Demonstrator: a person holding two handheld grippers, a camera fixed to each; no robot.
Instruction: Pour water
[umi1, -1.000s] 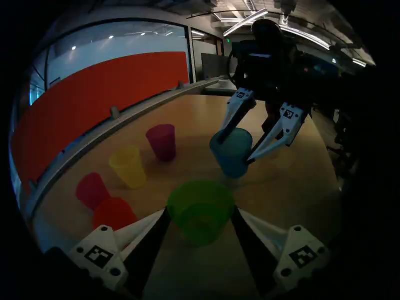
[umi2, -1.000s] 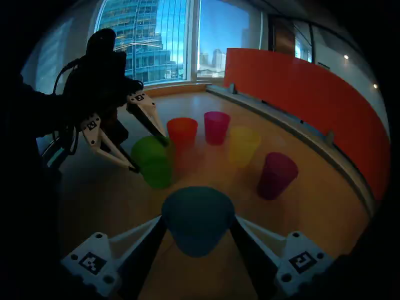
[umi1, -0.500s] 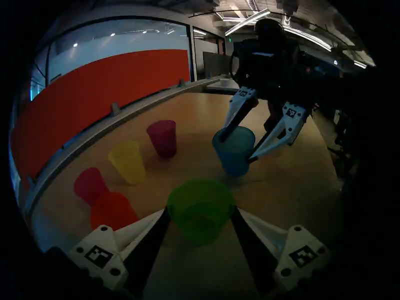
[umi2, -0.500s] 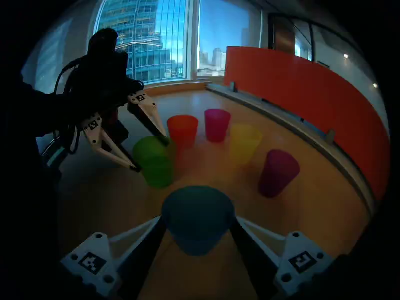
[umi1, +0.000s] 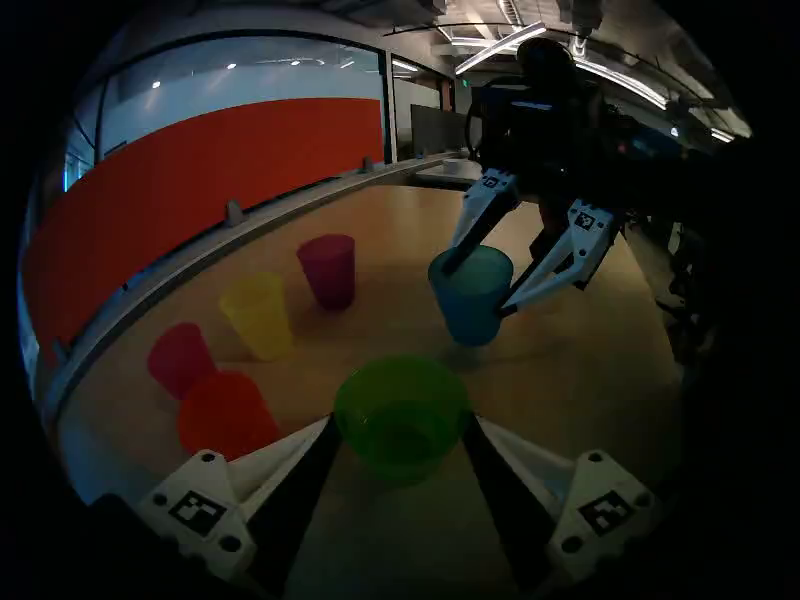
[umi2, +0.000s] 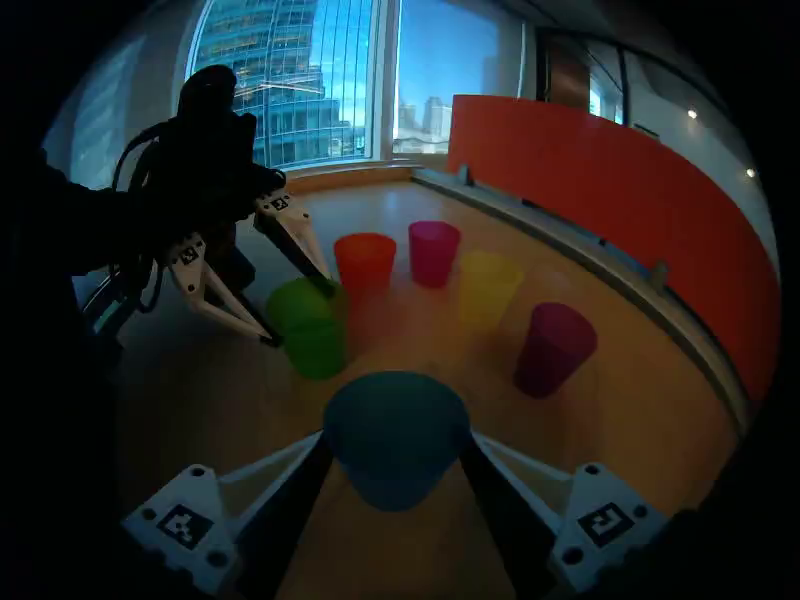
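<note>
Left gripper view: tapered green cup (umi1: 400, 420)

The left gripper (umi1: 401, 428)'s camera peers close over its green plastic cup (umi1: 400, 400) at the right gripper (umi1: 474, 290); that camera stares back over a teal plastic cup (umi2: 395, 450). Both share the wooden tabletop (umi1: 590, 370).

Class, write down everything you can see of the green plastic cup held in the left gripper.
The translucent green plastic cup is a plain tapered tumbler, wider at its open rim, with no handle. It is upright, gripped on both sides by the left hand-held gripper, over the wooden table. Whether it rests on the table, or holds any water, cannot be told.
</note>
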